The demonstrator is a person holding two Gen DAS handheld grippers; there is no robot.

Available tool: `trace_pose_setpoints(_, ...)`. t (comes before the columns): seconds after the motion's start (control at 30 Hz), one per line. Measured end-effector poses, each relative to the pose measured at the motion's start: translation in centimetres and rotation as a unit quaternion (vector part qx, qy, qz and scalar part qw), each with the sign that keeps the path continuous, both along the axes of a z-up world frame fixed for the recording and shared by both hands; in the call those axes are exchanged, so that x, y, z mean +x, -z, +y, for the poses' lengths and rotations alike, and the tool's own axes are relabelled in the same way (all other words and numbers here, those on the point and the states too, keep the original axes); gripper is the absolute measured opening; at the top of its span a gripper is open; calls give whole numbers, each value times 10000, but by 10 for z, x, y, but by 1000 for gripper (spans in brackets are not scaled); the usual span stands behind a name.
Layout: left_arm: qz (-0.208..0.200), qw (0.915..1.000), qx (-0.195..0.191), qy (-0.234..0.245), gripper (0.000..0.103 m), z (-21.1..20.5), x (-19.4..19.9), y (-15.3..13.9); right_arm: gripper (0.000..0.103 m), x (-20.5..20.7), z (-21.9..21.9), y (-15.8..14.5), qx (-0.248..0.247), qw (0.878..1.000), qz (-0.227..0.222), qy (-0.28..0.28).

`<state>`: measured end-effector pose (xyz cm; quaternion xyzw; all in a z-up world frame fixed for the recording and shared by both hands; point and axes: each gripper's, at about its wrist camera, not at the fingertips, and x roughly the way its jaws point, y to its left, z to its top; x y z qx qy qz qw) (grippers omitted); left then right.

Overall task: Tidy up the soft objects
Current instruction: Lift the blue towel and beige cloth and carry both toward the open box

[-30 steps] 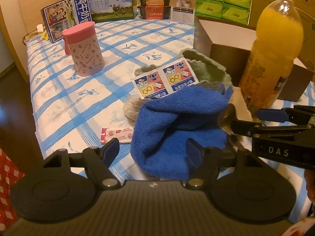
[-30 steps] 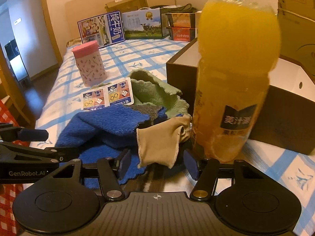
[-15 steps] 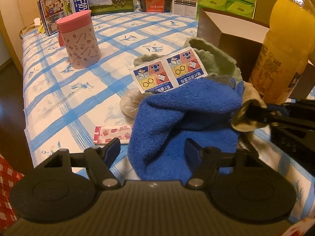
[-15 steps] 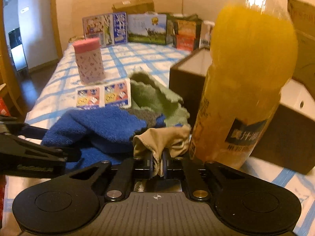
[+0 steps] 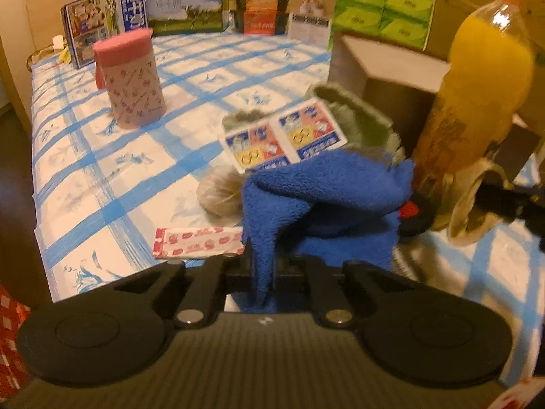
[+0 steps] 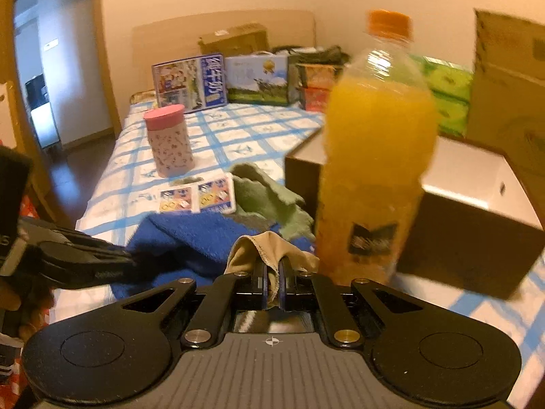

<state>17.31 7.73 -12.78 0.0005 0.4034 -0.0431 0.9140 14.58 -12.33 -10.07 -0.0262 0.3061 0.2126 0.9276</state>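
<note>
A heap of soft cloths lies on the blue-checked bed. My left gripper [image 5: 264, 269] is closing its jaws, and a fold of the blue towel [image 5: 320, 197] is pinched between the pads. The right gripper [image 6: 271, 272] is closing tight on the beige cloth [image 6: 269, 245], which hangs lifted beside the orange juice bottle [image 6: 374, 170]. From the left wrist view that beige cloth [image 5: 473, 204] dangles at the far right. A green cloth [image 5: 361, 119] lies behind the towel, partly under a printed card [image 5: 286, 136].
An open brown box [image 6: 477, 221] stands right of the bottle. A pink canister [image 5: 131, 78] stands to the left, and a red-and-white packet [image 5: 197, 247] and a fluffy pale ball [image 5: 221, 194] lie by the towel. Boxes line the far edge of the bed.
Both grippers went from open to shut: the right one first on the beige cloth, which it lifted a little, then the left one on the blue towel's near fold.
</note>
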Motion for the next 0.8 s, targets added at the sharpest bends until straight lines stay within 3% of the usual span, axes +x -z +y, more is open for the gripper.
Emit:
trace_pose_setpoints(0.3,-485,9982,-333,85,5,-16,-39,-51,6,-12,-41,-12,274,9979,397,433)
trace_pose_setpoints(0.8,-1316,9893,-336,528,5,-66,-119,-137,6,-77,-88,-64,621,9958,126,655)
